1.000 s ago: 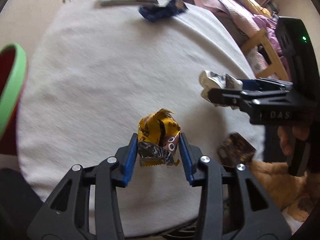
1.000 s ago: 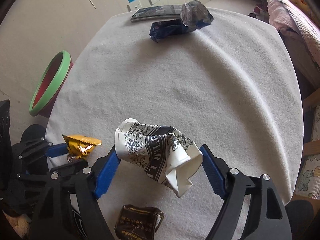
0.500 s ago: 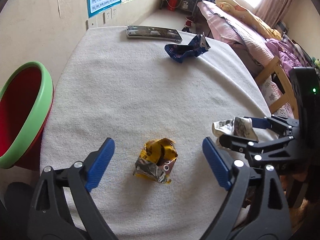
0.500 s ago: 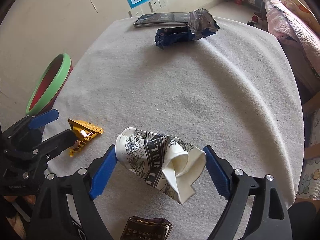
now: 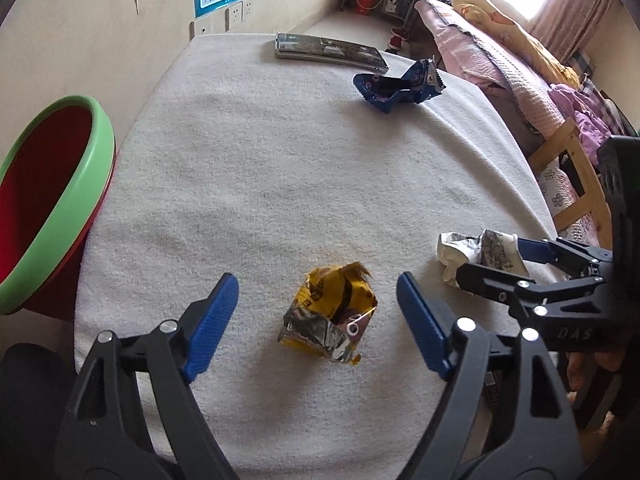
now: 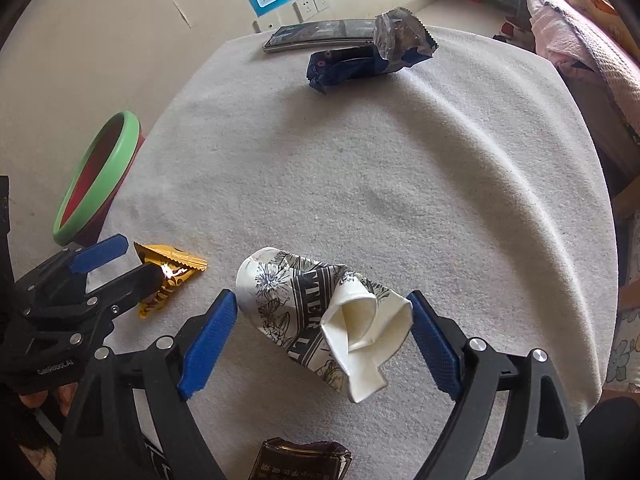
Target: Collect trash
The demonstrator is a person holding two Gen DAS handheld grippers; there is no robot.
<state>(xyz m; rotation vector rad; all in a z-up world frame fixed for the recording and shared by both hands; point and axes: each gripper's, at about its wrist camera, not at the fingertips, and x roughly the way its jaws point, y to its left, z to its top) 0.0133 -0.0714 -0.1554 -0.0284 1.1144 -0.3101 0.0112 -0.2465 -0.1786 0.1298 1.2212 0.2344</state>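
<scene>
- left claw (image 5: 316, 320): jaws standing wide apart, straddling the crumpled yellow and silver foil snack wrapper (image 5: 330, 316), touching neither side of it; the wrapper is lying on the white towel-covered surface (image 5: 280, 168), near its front edge.
- right claw (image 6: 324, 332): blue pads (image 6: 208, 336) sitting against both ends of the crushed white paper cup with black print (image 6: 320, 320); judged to be clamping the cup, which is showing slightly raised at its far end, though contact with the cloth underneath cannot be told.
- red basin with green rim (image 5: 52, 208): standing off the left edge of the surface, lower than it; the visible part of its inside is showing no trash; judged to be the collecting bin.
- crumpled dark blue foil wrapper (image 5: 396, 86): lying at the far side of the surface, well apart from both claws, untouched.
- dark brown printed wrapper (image 6: 300, 460): lying at the near edge, just below the paper cup, only partly in view.
- flat dark rectangular slab with a glossy face (image 5: 332, 50): resting at the far edge beside the blue wrapper; whether it counts as trash cannot be told.
- progress, as a judgement: nothing is sitting in the basin as far as visible; four pieces are remaining on or above the surface, one in grip, one framed for gripping, two waiting. the task is reading as early.
</scene>
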